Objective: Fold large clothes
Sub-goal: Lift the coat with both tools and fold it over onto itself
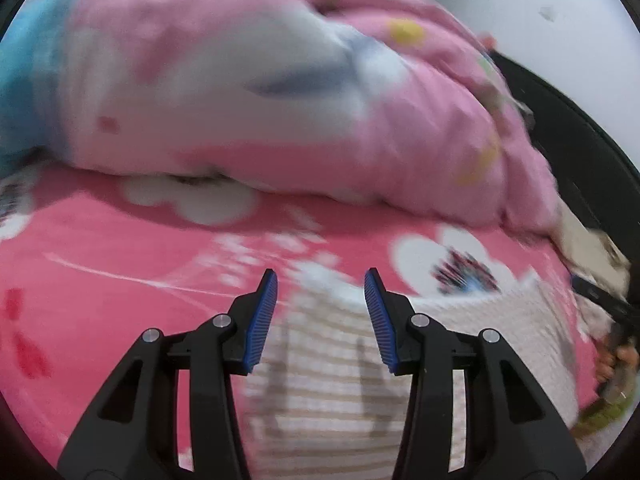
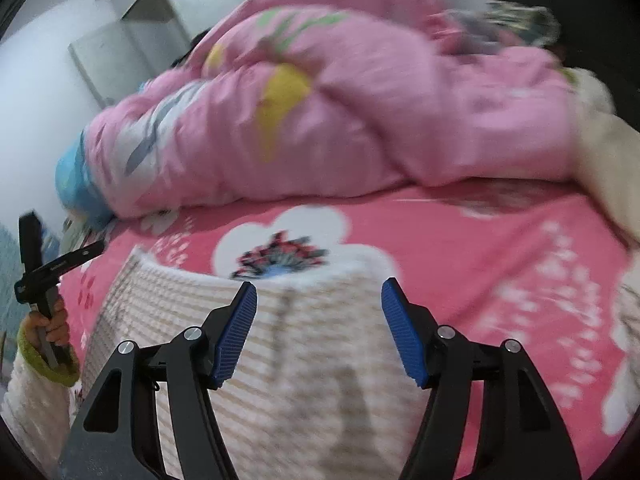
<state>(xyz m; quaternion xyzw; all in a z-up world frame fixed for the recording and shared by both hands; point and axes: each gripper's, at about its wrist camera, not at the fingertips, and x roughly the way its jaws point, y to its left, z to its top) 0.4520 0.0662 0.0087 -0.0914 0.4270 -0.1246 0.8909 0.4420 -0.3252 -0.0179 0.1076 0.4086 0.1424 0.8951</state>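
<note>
Left claw (image 1: 320,276) agape, right claw (image 2: 318,286) agape, above striped garment (image 2: 304,360)

A: Both views are smeared; the pink quilt (image 1: 240,80) print at twelve o'clock is unreadable.
B: The striped garment (image 2: 304,360) runs off the frame at six o'clock.

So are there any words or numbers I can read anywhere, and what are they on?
No text can be read.
Black bar on the left tool: small light lettering, too blurred to read.
Pink bedsheet: white marks beside the flowers, blurred; I cannot tell if they are letters.
Striped garment: no writing visible.
</note>
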